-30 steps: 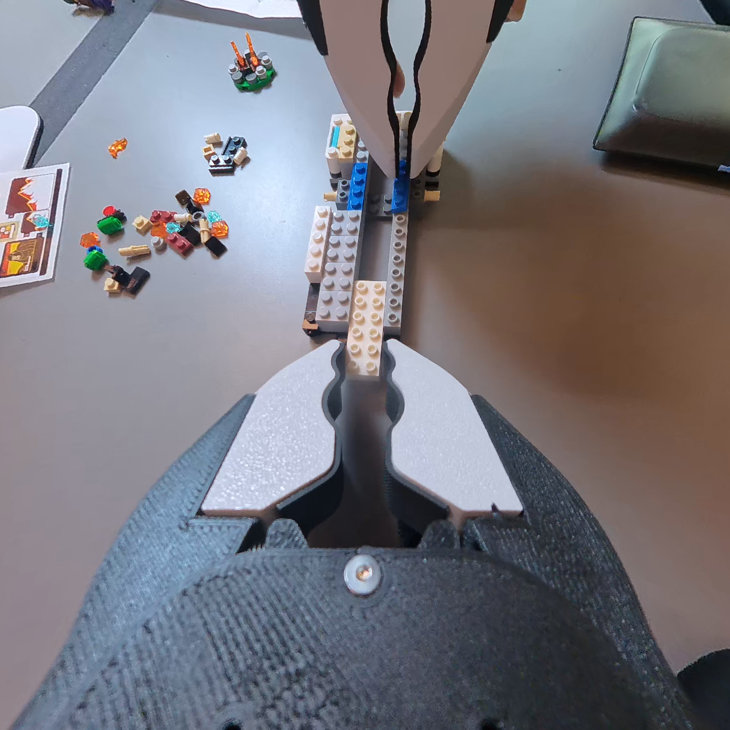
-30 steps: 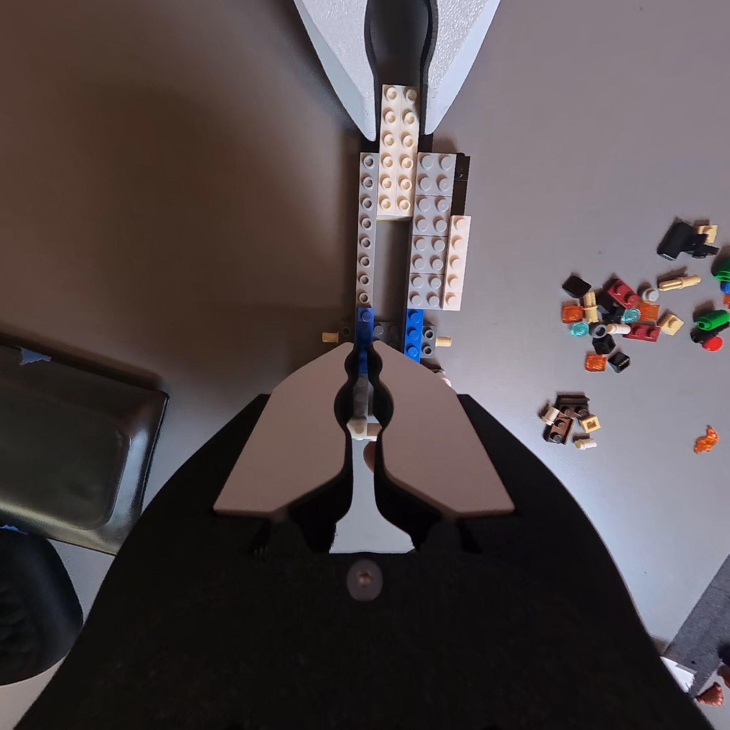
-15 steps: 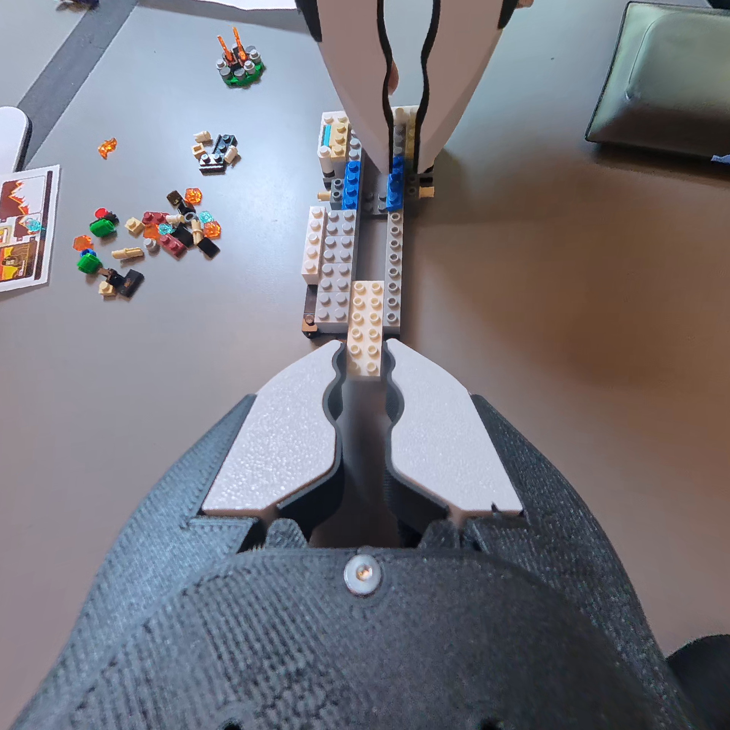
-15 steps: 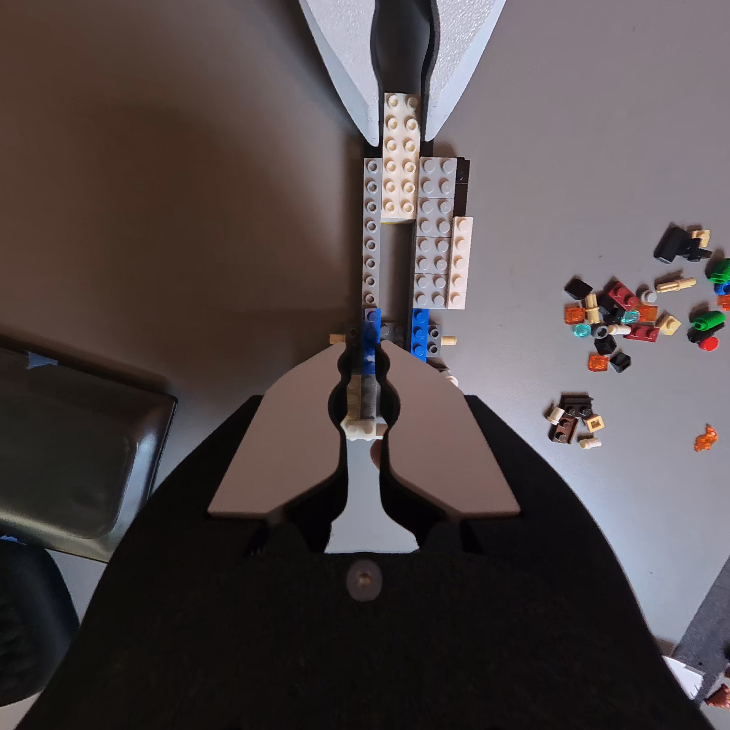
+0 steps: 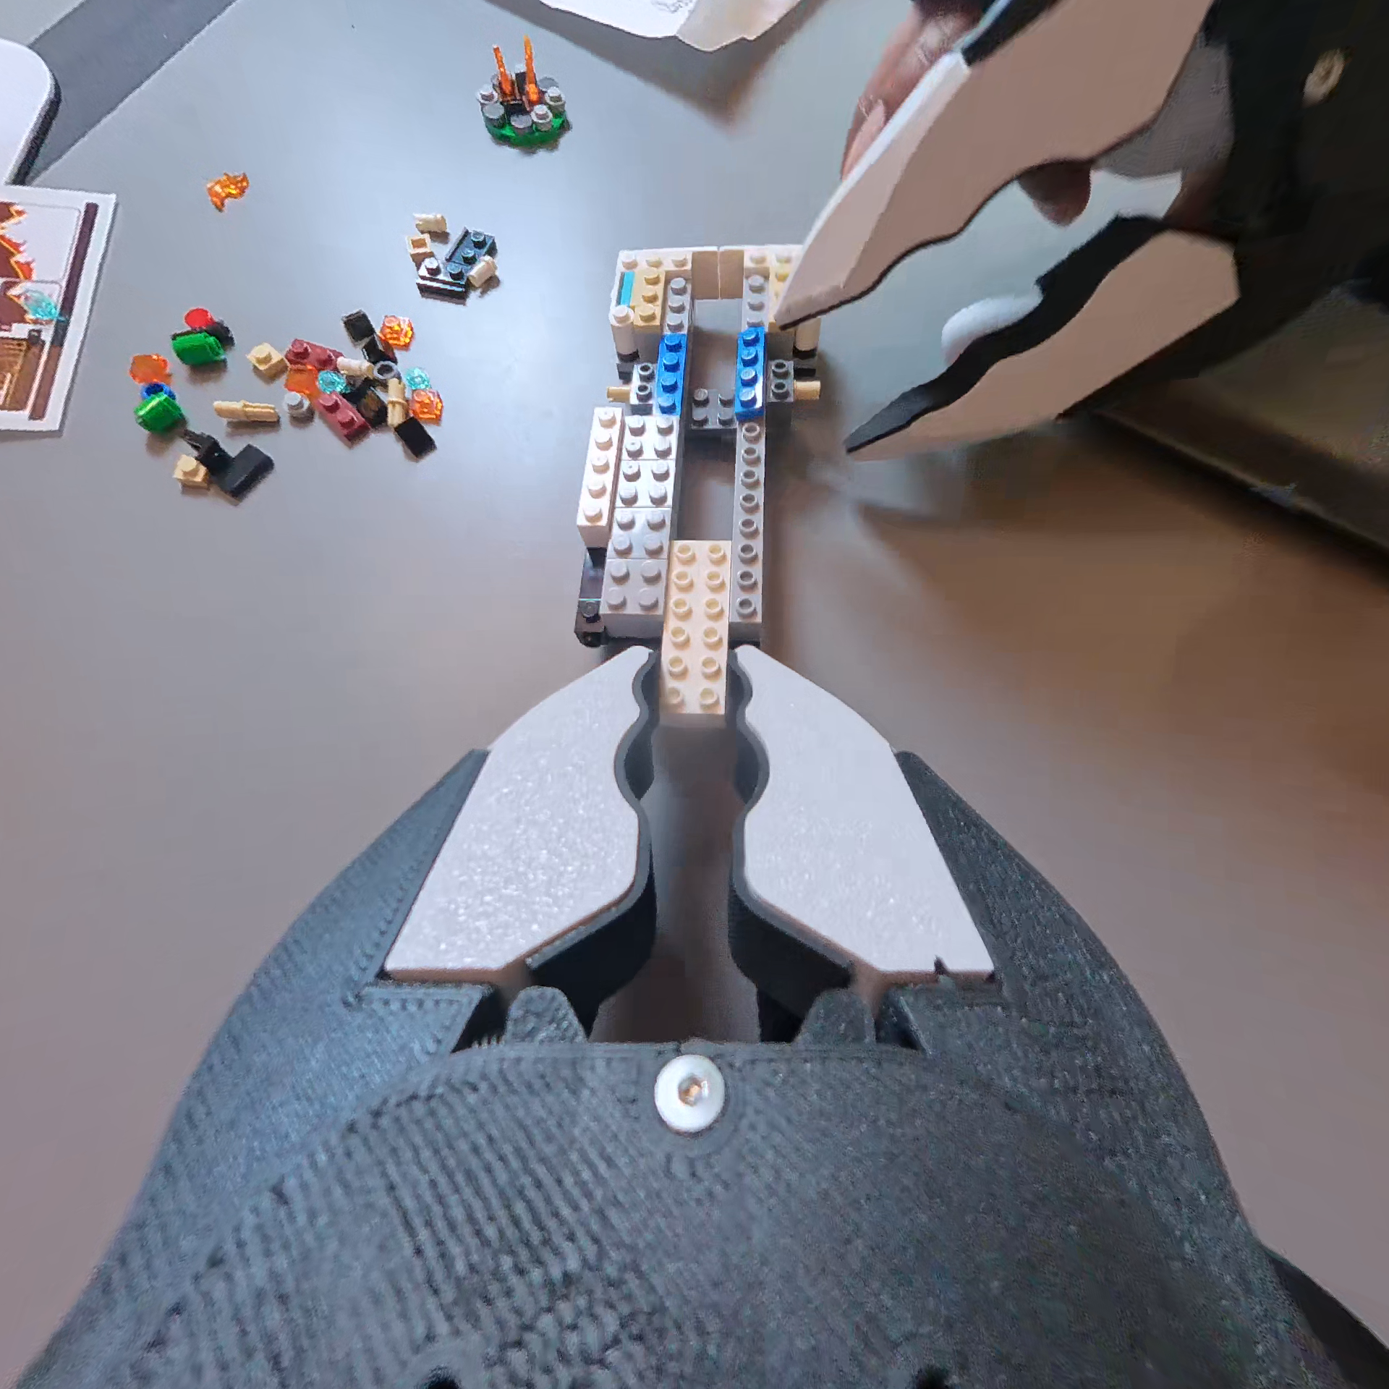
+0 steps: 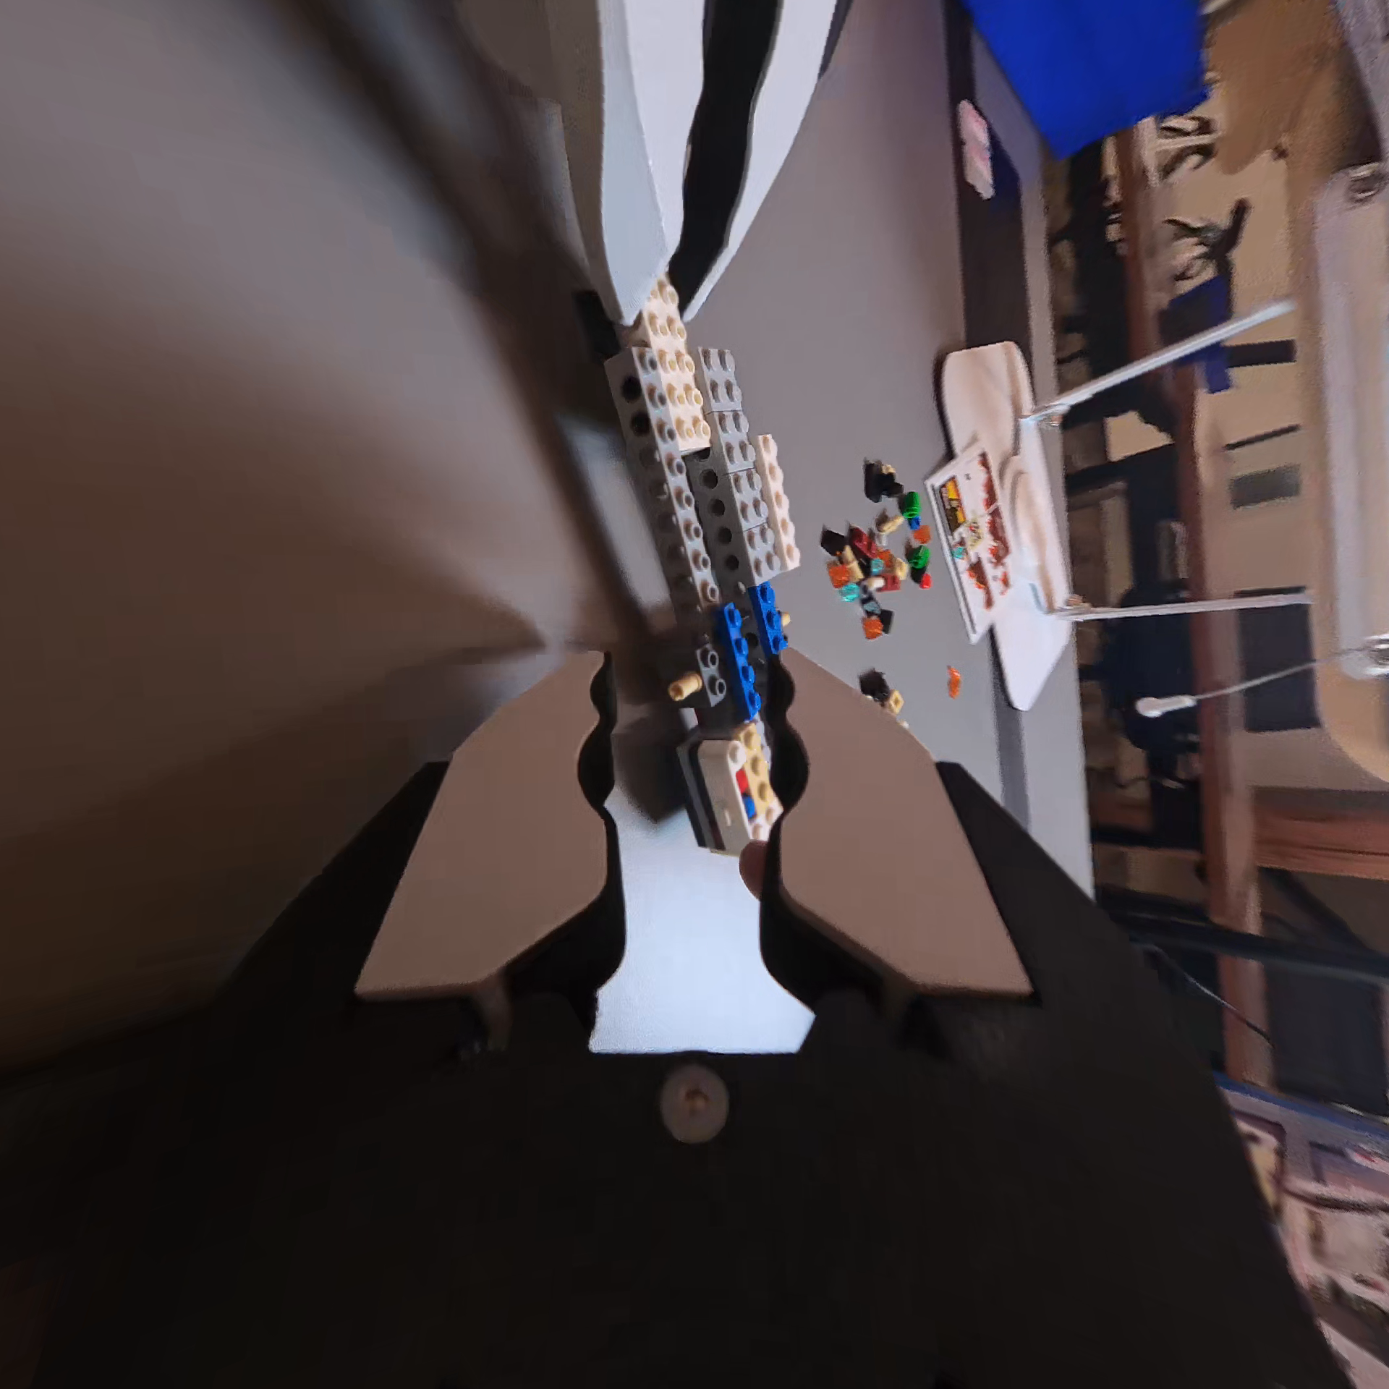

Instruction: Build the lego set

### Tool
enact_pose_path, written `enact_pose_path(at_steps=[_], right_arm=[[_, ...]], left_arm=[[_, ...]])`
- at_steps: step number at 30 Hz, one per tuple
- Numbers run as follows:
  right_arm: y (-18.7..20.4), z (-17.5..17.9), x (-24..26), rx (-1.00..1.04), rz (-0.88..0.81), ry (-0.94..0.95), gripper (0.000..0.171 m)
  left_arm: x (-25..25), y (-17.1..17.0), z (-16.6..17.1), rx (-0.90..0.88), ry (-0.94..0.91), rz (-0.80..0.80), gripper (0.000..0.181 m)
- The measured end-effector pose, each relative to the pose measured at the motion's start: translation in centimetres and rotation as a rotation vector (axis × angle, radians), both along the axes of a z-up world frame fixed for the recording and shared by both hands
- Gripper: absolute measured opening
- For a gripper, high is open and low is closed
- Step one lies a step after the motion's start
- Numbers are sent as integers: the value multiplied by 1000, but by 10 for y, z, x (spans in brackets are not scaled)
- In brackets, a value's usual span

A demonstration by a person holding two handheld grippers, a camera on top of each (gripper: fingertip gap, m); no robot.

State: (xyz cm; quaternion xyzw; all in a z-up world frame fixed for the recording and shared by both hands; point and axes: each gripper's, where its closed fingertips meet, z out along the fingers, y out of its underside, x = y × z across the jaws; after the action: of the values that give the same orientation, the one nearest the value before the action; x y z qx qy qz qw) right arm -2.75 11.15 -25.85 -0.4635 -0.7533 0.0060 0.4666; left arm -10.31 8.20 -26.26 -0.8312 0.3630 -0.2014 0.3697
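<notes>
A long grey, tan and blue lego build [image 5: 680, 466] lies on the dark table. My left gripper [image 5: 693, 676] is shut on the tan brick [image 5: 695, 624] at the build's near end. My right gripper [image 5: 815, 383] is open and empty, rolled on its side just right of the build's far end; its upper fingertip [image 5: 785, 316] overlaps the far right corner. In the blurred right wrist view the build [image 6: 699, 481] runs away from my open right gripper [image 6: 695, 661] to the left gripper [image 6: 661, 293], and its white and tan end [image 6: 733, 789] shows between the fingers.
A pile of small loose pieces [image 5: 316, 383] lies left of the build, with a dark cluster [image 5: 455, 259], an orange flame piece [image 5: 228, 188] and a green round mini build [image 5: 524, 113] behind. An instruction booklet [image 5: 37, 316] lies far left. A black pad [image 5: 1240, 451] lies right.
My right gripper has opened, let go of the build's far end, rolled onto its side and drawn off to the right. My left gripper keeps its hold on the tan brick.
</notes>
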Motion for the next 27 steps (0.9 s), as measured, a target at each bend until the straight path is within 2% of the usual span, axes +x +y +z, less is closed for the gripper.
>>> enact_pose_path(at_steps=[4,10,16,27], right_arm=[[6,-3,-6,158,-37,16,36],[13,-5,-13,260,-48,-28,25],[17,-5,-14,313,-62,-89,23],[15,-4,-16,276,-83,-16,22]], left_arm=[[2,-2,2,-24,-15,19,16],[2,-3,6,-29,-20,25,16],[2,-4,8,-51,-37,35,16],[1,-8,11,-141,-131,43,17]])
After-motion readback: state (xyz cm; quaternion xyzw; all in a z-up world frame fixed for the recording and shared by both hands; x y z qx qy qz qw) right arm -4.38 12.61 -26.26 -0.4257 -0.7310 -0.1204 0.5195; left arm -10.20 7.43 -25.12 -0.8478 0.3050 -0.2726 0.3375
